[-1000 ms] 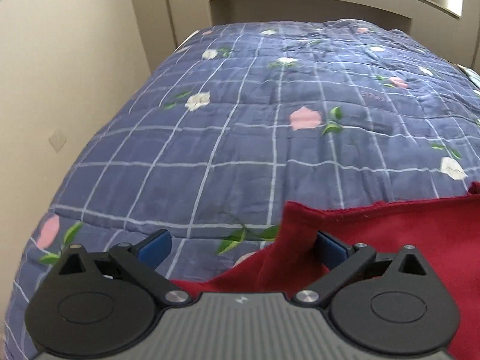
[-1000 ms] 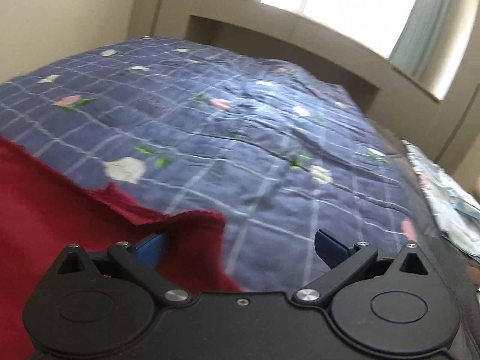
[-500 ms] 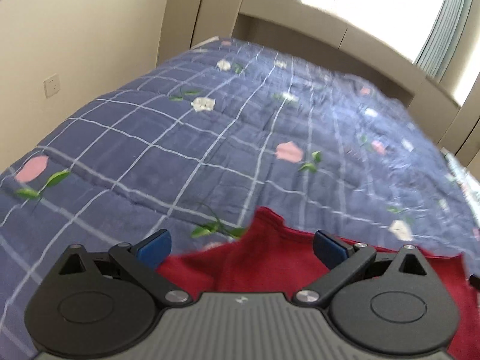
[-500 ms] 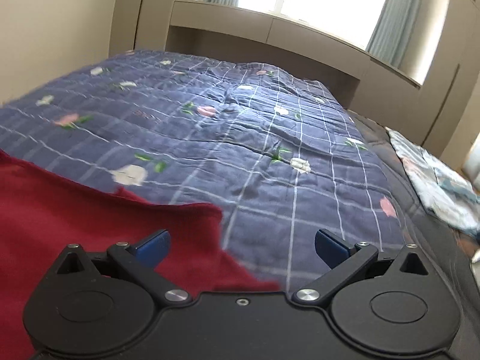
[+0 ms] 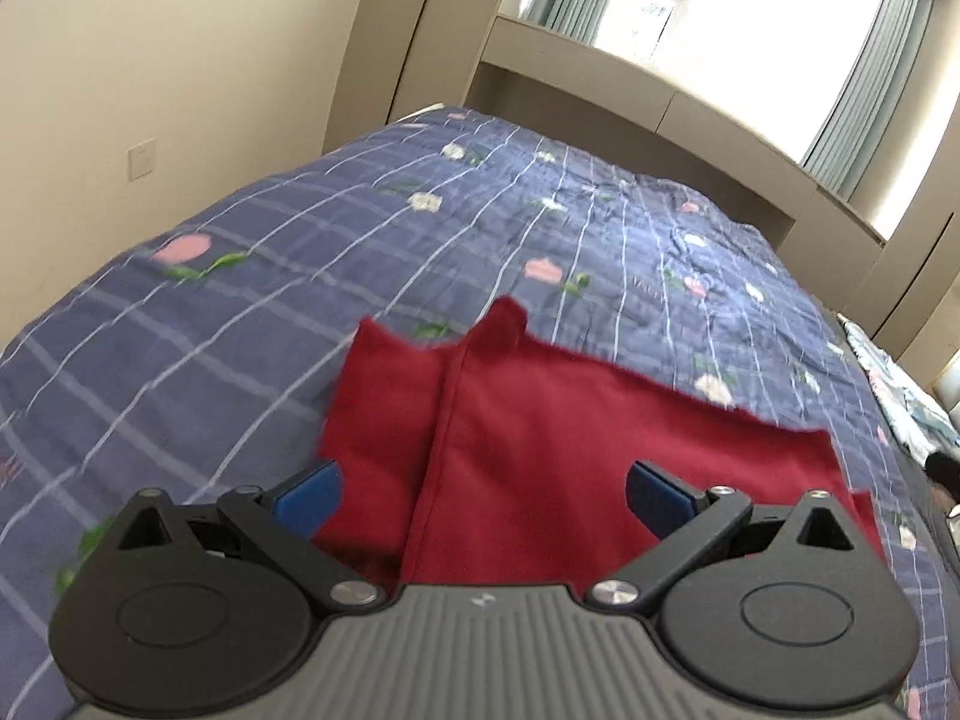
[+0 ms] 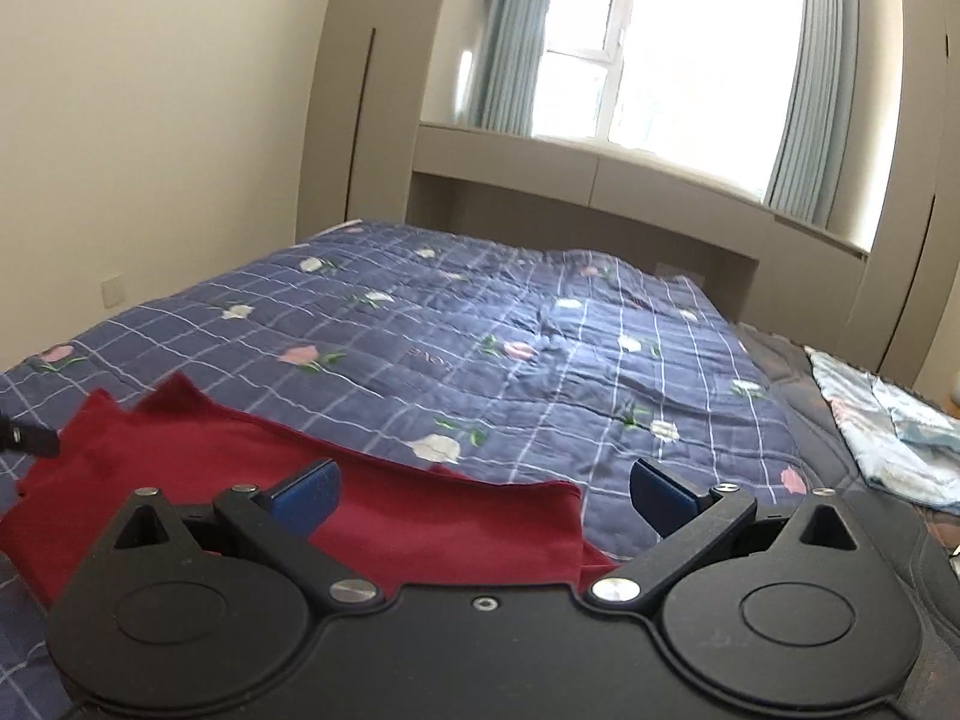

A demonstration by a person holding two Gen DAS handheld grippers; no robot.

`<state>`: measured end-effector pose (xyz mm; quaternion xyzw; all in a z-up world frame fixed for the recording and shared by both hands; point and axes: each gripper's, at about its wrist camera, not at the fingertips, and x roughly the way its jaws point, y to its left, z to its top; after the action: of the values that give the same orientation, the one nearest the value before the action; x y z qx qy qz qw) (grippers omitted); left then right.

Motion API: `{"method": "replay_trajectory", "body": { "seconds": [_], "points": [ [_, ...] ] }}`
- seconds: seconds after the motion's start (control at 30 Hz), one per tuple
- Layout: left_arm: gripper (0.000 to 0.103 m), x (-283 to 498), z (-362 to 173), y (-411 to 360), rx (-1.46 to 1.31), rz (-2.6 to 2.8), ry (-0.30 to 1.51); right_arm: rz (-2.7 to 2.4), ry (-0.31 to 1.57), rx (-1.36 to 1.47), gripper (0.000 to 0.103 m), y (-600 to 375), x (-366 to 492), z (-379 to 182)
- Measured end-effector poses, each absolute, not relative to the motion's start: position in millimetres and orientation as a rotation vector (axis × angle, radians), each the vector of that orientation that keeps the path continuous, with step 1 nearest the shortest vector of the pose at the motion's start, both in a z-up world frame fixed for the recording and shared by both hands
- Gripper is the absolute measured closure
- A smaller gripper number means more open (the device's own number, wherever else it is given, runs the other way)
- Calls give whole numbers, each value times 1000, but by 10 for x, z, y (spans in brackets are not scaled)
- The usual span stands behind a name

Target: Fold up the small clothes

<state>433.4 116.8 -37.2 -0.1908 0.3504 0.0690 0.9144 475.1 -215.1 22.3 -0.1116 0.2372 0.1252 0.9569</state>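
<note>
A dark red garment (image 5: 570, 438) lies flat on the blue checked quilt (image 5: 360, 252), with a fold line running down its left part. It also shows in the right wrist view (image 6: 252, 468). My left gripper (image 5: 483, 495) is open and empty, raised over the garment's near edge. My right gripper (image 6: 486, 495) is open and empty, raised over the garment's right corner. A dark tip of the left gripper (image 6: 27, 438) shows at the left edge of the right wrist view.
The quilt (image 6: 540, 336) covers a bed against a beige wall (image 5: 150, 90) on the left. A light blue floral cloth (image 6: 888, 432) lies at the bed's right side. A window with curtains (image 6: 630, 48) stands behind the headboard ledge.
Both grippers have risen and pulled back from the garment, tilting up. More of the red garment and the room now shows. Both stayed open.
</note>
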Motion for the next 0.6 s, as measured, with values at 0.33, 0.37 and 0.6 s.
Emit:
{"method": "replay_trajectory", "body": {
  "seconds": [0.33,0.37,0.6],
  "points": [
    [0,3969,-533,1130,-401,182,804,262,488,-273,1,-2093,4452,243],
    [0,3947,-554,1138,-412,182,812,262,498,-283,1,-2088,4442,218],
    [0,3933,-695,1135,-394,240,878,279,541,-204,1,-2337,4333,-128]
  ]
}}
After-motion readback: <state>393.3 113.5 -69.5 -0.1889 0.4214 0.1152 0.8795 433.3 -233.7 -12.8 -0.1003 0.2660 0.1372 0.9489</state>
